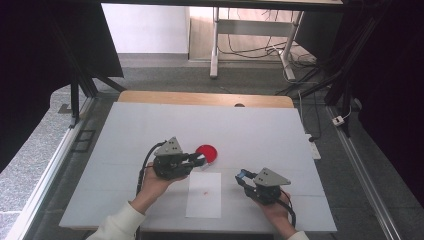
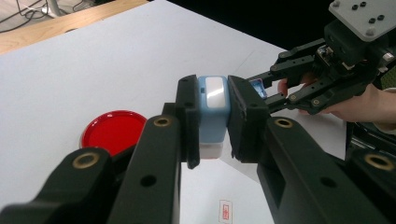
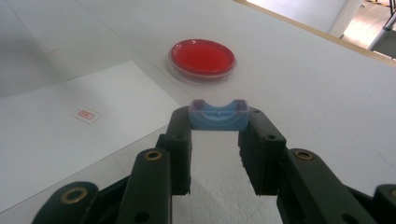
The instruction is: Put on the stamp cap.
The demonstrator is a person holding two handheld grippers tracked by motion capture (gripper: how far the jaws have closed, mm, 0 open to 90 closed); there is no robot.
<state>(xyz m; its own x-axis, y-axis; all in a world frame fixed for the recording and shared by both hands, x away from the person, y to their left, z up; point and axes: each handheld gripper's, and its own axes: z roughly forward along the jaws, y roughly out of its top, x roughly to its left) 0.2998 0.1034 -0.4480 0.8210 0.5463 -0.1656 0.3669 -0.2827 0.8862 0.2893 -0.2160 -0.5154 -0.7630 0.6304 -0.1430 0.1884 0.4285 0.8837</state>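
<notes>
My left gripper [image 2: 213, 122] is shut on a light blue stamp [image 2: 214, 105] with a white base, held just above the table beside a round red ink pad [image 2: 113, 131]. From above, the left gripper [image 1: 197, 160] sits at the left edge of the ink pad [image 1: 207, 152]. My right gripper [image 3: 217, 123] is shut on a small blue cap [image 3: 217, 116] with a curved notch. It rests at the right of a white paper sheet [image 1: 204, 195], which bears a small red stamp mark [image 3: 85, 114].
A white cover [image 1: 260, 130] lies over the table, with a wooden edge [image 1: 200, 98] showing at the far side. Beyond the table are dark floor, black frame legs and cables. The person's hands come in from the near edge.
</notes>
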